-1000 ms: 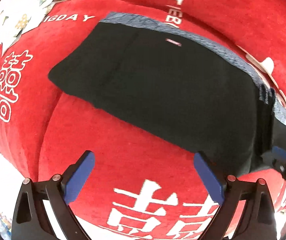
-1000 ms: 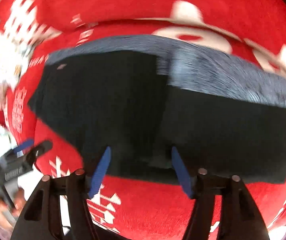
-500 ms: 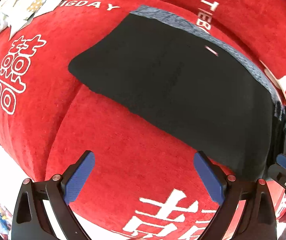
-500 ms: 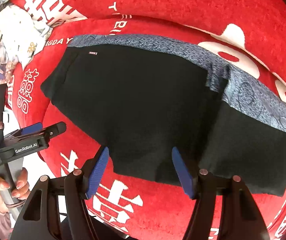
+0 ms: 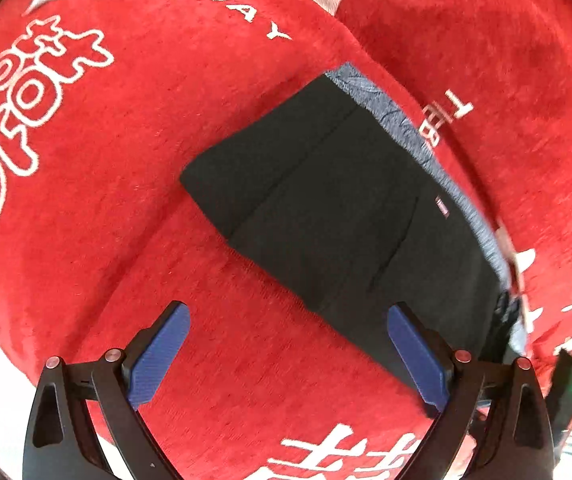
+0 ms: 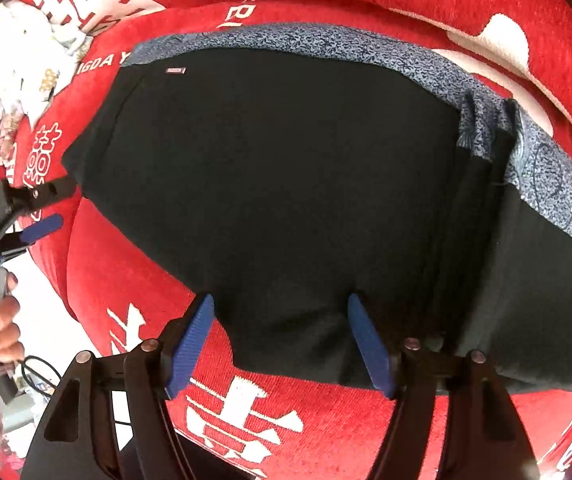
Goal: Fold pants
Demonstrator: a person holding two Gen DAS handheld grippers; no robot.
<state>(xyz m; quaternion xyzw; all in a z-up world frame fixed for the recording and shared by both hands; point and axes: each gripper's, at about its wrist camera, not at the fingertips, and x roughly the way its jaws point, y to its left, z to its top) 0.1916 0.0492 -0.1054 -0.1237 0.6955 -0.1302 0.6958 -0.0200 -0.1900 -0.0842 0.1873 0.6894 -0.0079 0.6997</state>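
Observation:
Black pants with a blue-grey patterned band lie flat on the red sofa cover. My right gripper points down over their near edge. Its jaws are opening, with black cloth lying between them and neither pad pressing on it. In the left wrist view the pants run diagonally, their left end near the middle. My left gripper is open over bare red cover, and its right finger overlaps the pants' near edge. The right wrist view shows the left gripper beside the pants' left end.
A heap of pale clothes lies at the sofa's far left. The red back cushion rises behind the pants. The sofa's front edge drops to a pale floor with a black cable. A hand holds the left gripper's handle.
The left gripper has slid toward the pants' left end and rolled, so the pants now lie diagonally in its view. The right gripper has sunk closer to the near edge and its jaws stand slightly wider.

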